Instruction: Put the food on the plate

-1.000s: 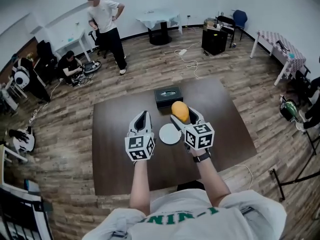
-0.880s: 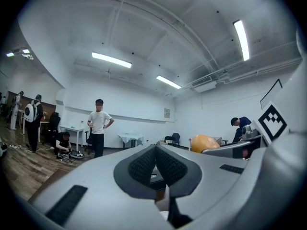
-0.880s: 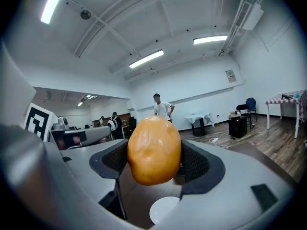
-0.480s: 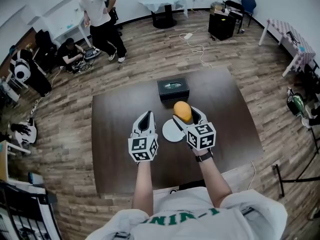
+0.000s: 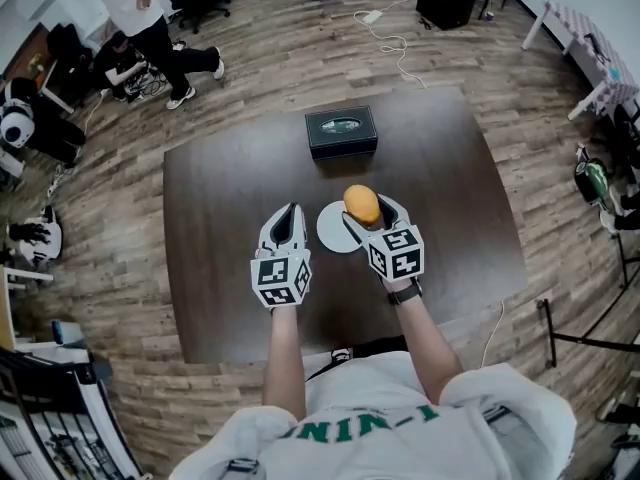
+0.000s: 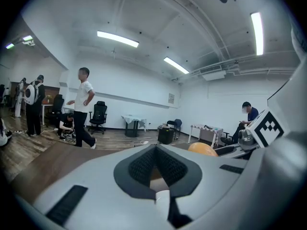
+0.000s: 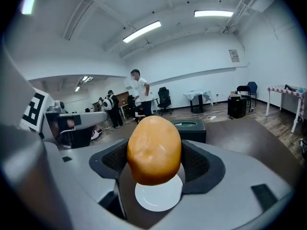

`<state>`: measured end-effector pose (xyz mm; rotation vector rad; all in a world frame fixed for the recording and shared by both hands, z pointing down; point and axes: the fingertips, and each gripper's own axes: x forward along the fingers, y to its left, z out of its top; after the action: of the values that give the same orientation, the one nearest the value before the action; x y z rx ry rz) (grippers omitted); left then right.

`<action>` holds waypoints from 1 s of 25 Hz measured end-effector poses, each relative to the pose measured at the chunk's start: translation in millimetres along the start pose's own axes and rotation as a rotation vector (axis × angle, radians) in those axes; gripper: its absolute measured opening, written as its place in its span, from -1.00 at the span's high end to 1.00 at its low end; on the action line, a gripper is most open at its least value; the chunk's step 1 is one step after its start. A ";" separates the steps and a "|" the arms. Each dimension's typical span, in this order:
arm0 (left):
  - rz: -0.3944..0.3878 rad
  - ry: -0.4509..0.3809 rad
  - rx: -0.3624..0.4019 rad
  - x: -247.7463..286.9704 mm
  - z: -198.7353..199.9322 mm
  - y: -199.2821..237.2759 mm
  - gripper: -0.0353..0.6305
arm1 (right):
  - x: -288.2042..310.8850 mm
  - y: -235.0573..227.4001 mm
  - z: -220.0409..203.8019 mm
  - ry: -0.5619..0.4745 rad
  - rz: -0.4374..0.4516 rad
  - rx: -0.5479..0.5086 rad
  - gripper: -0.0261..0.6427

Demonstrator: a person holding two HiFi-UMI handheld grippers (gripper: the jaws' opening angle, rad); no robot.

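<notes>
Right gripper (image 5: 370,213): jaws are clamping the food piece (image 7: 154,149), an orange-brown, egg-shaped lump (possibly a bread roll) that is sitting upright between the ribbed pads. The grip is staying as wide as it was a second ago, so no release is starting.

Change: over the last second the food piece is drifting from beside the white plate (image 5: 333,230) to above its right-hand part. In the right gripper view the plate is showing directly beneath the food, with a clear gap between them. The head view is also tipping further down, so the dark table (image 5: 220,198) is now filling more of it.

Left gripper (image 5: 286,218): jaws are resting together with nothing between them, and the gripper is hovering just left of the plate. The black box (image 5: 341,131) is lying well beyond, untouched.

Judgement: carrying is nearly finished. Lowering and opening are still to come, and the rounded piece may roll once released.
</notes>
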<state>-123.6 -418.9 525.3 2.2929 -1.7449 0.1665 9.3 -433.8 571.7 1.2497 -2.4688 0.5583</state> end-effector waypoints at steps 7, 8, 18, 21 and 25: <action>0.019 0.063 -0.050 22.8 -45.5 17.9 0.86 | 41.1 -12.6 -51.1 0.109 0.005 -0.001 -0.11; 0.020 0.071 -0.056 26.2 -51.6 18.7 0.86 | 45.9 -14.5 -57.5 0.122 0.007 -0.002 -0.11; 0.025 0.150 -0.106 53.0 -104.0 30.2 0.86 | 90.3 -15.6 -104.3 0.220 0.041 -0.003 -0.11; 0.025 0.167 -0.118 58.1 -115.4 33.7 0.86 | 100.3 -14.2 -116.8 0.246 0.051 -0.004 -0.11; 0.028 0.188 -0.130 62.4 -130.6 37.2 0.86 | 111.5 -13.3 -136.3 0.292 0.064 -0.017 -0.11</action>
<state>-134.0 -451.1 671.0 2.0887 -1.6439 0.2574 -29.0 -453.4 743.0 1.0050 -2.2689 0.6820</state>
